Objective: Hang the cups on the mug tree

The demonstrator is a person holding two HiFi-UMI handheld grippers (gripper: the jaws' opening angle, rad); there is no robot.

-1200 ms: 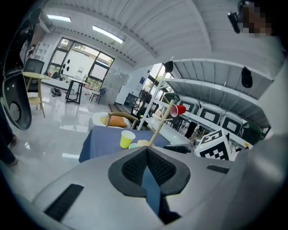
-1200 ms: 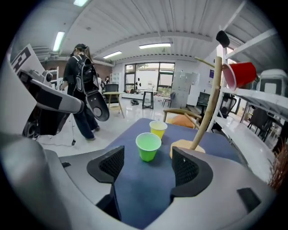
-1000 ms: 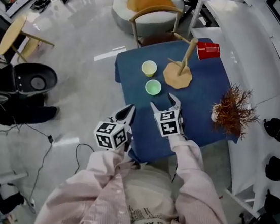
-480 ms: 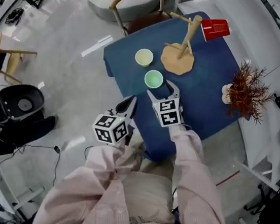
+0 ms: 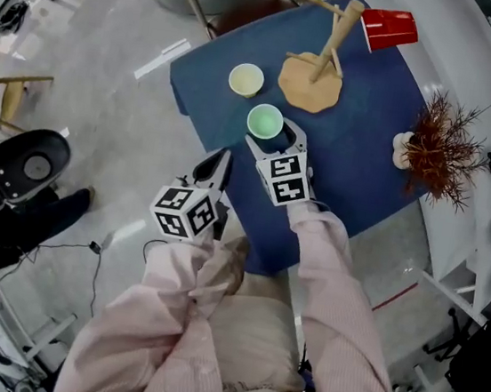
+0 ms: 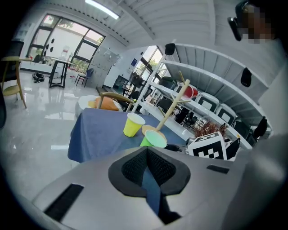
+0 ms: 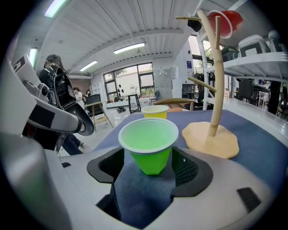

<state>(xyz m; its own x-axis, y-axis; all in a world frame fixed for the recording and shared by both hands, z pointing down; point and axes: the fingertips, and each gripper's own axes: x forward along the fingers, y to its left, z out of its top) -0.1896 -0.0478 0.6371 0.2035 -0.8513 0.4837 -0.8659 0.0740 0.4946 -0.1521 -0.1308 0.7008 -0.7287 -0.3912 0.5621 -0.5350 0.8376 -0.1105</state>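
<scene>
While only the red cup [image 5: 389, 28] hangs on the mug tree [image 5: 321, 62], the green cup [image 5: 265, 121] at its 7 o'clock sits ungrabbed between the right gripper's [image 5: 275, 139] spread jaws, the yellow cup [image 5: 245, 80] waits, and the left gripper [image 5: 216, 164] is pinched together, empty.

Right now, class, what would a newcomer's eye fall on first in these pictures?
The green cup stands upright on the blue table, between the open jaws of the right gripper. Beyond it, a red cup already hangs on the wooden mug tree, and a yellow cup stands left of the tree's base.
</scene>
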